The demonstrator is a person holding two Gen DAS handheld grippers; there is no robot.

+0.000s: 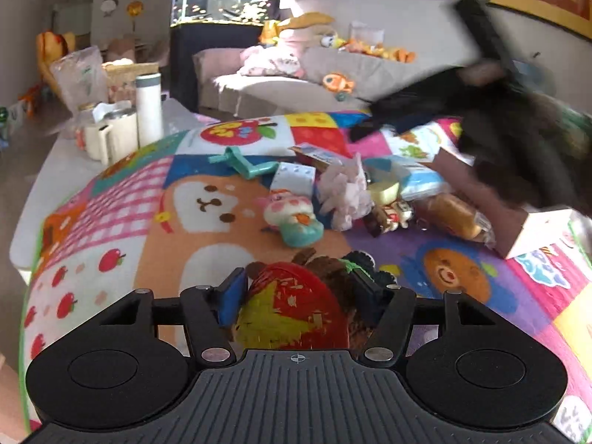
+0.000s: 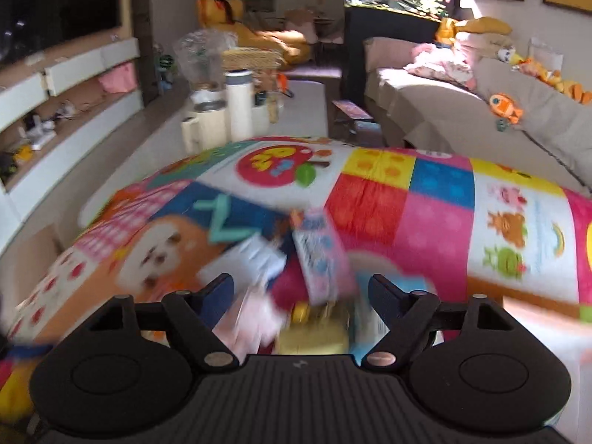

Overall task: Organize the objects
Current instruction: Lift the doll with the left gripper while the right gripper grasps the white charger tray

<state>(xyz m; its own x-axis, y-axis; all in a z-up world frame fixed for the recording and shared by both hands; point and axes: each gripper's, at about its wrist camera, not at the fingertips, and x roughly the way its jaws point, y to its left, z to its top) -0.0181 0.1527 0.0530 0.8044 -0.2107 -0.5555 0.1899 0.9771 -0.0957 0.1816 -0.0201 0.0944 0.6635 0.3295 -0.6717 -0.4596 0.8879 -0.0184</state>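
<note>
On the colourful play mat (image 1: 122, 203) lies a pile of small things: a teal crank-shaped toy (image 1: 240, 164), a white box (image 1: 292, 177), a pink and teal squishy figure (image 1: 292, 222), a pink fluffy piece (image 1: 344, 192) and wrapped bread (image 1: 451, 214). My left gripper (image 1: 299, 292) is shut on a round red and yellow toy (image 1: 292, 303) with a brown fuzzy edge. The blue pads touch its sides. My right gripper (image 2: 301, 292) hangs open over the blurred pile, above a pink printed box (image 2: 322, 255) and a yellow block (image 2: 314, 336). Nothing is gripped there.
A white flask (image 1: 149, 107) and a cream mug (image 1: 111, 137) stand on the white table beyond the mat's left end. An open carton (image 1: 532, 229) sits at the right. A blurred dark sleeve (image 1: 518, 129) reaches over the pile. A sofa (image 1: 281, 88) with plush toys lies behind.
</note>
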